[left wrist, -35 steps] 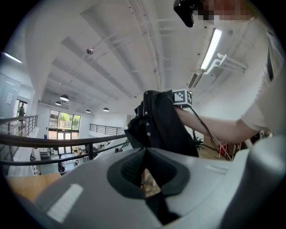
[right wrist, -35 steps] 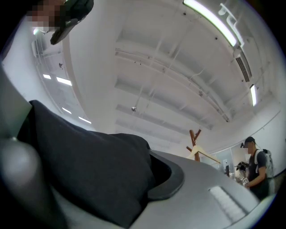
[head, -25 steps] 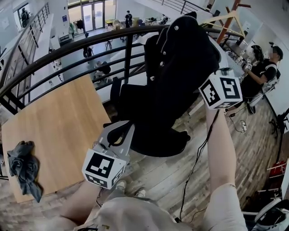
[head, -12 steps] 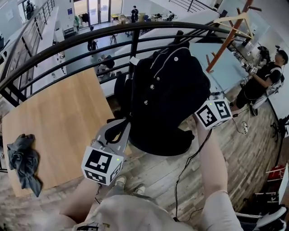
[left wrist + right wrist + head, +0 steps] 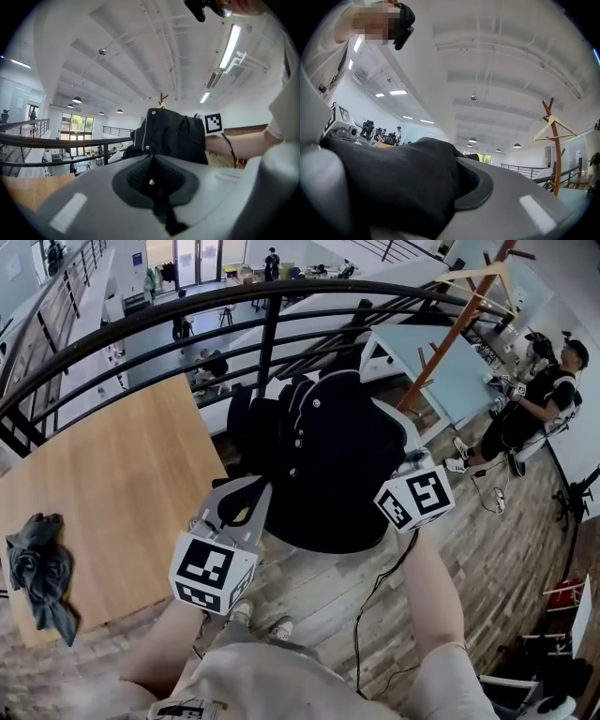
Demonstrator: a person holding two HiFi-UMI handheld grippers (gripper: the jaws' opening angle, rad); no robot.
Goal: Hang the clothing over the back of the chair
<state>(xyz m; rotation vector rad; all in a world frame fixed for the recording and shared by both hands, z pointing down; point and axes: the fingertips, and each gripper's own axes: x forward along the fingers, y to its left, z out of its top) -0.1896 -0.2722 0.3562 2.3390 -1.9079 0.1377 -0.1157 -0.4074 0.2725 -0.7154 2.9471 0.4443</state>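
The black buttoned garment with pale piping (image 5: 342, 465) hangs bunched at the centre of the head view, just beside the dark chair back (image 5: 246, 423) at its 10 o'clock. The left claw (image 5: 249, 497), at its 8 o'clock, is closed on a strip of its fabric. The right claw (image 5: 457, 178), at 4 o'clock, clamps a thick fold. A crumpled grey cloth (image 5: 39, 577) lies on the light wooden desk (image 5: 112, 474).

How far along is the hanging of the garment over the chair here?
Done: the black garment is off the table, pinched by the left claw and the right claw. In hand: it is held bunched over what looks like the dark chair. Left: drape it over the chair back and let go, since both claws are shut on it.
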